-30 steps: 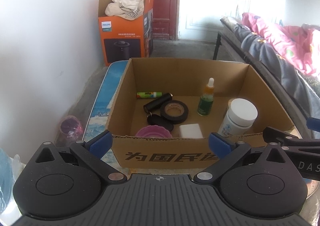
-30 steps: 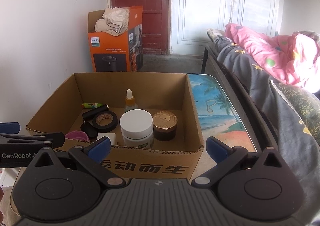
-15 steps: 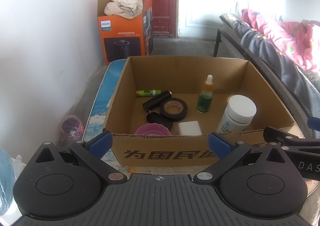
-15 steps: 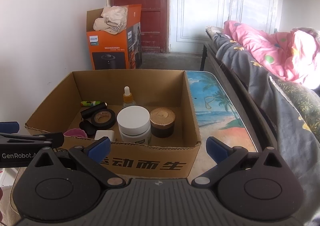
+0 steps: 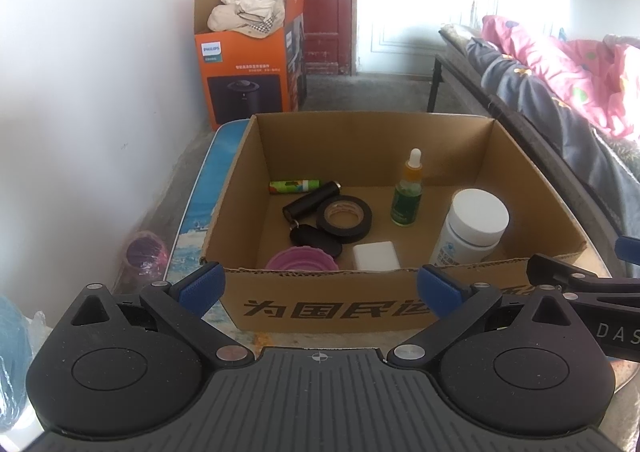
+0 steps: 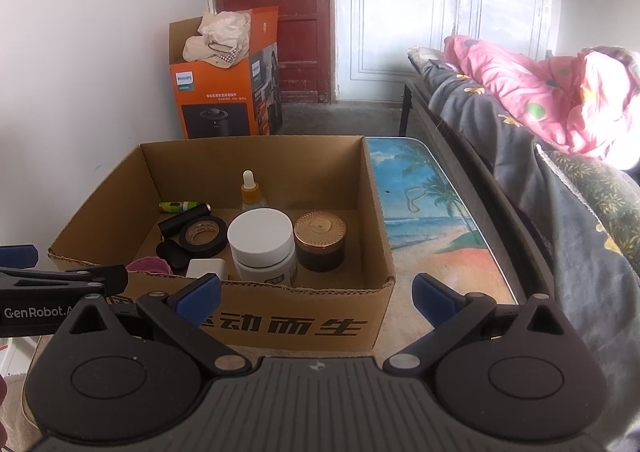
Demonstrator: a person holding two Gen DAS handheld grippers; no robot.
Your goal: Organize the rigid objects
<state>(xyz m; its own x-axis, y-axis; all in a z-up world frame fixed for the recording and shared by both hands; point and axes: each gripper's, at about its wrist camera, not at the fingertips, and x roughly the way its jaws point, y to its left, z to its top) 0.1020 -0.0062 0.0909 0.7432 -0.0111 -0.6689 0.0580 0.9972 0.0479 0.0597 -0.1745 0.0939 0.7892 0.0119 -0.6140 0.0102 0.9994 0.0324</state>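
An open cardboard box (image 5: 328, 304) (image 6: 304, 326) stands on a low table with a beach picture (image 6: 424, 220). In it are a white-capped jar (image 5: 474, 230) (image 6: 262, 246), a gold-lidded dark jar (image 6: 320, 240), a dropper bottle (image 5: 408, 192), a roll of black tape (image 5: 344, 214), a black cylinder (image 5: 310, 204), a green tube (image 5: 294, 186), a white block (image 5: 376, 256) and a pink round piece (image 5: 300, 260). My left gripper (image 5: 320, 286) and right gripper (image 6: 316, 294) are both open and empty, in front of the box's near wall.
An orange Philips carton (image 5: 248, 76) holding cloth stands on the floor behind, near a red door (image 6: 276, 12). A bed with grey and pink bedding (image 6: 540, 124) runs along the right. A white wall is on the left. A purple object (image 5: 146, 254) lies on the floor left of the table.
Both grippers have drawn back a little from the box, which looks slightly smaller and farther. Both stay open; the objects in the box have not moved.
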